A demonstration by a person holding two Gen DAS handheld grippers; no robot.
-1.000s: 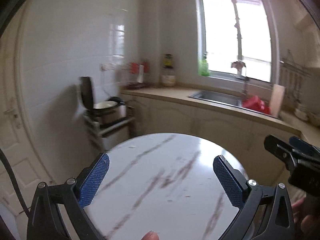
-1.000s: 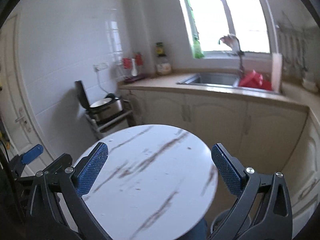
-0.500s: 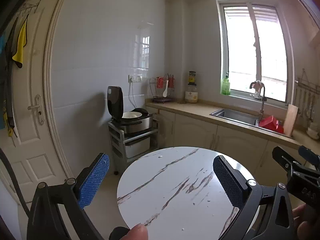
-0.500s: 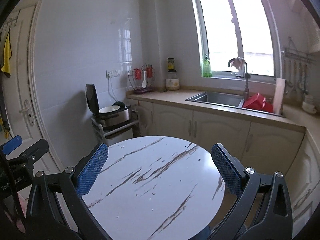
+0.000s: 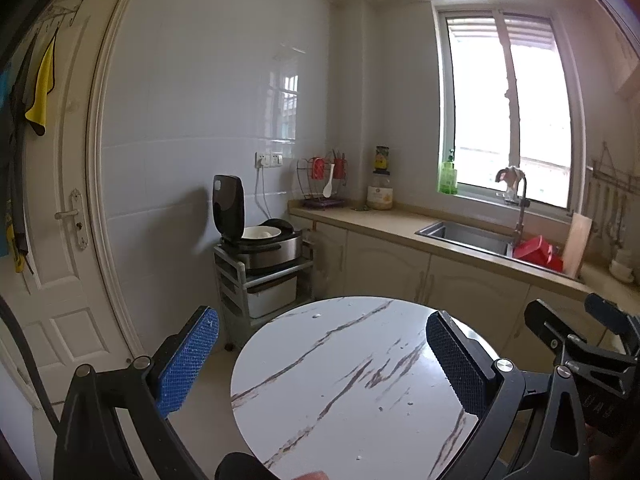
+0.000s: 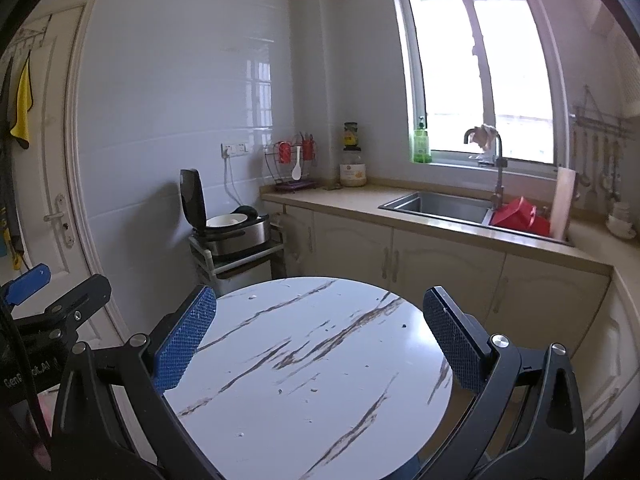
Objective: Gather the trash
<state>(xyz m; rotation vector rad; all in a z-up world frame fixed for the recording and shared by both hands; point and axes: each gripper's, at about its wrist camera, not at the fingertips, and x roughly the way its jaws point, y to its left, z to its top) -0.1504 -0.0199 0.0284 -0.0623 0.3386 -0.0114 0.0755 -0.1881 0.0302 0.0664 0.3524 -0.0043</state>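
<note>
Both the left hand-held gripper [image 5: 320, 360] and right hand-held gripper [image 6: 318, 338] hang released above the round marble surface [image 6: 320, 360]. Small crumbs [image 6: 314, 391] dot that surface.

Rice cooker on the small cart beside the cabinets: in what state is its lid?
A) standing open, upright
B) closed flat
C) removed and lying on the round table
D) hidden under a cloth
A: the rice cooker has its dark lid raised upright behind the pot, and the pale inner bowl shows inside.
</note>
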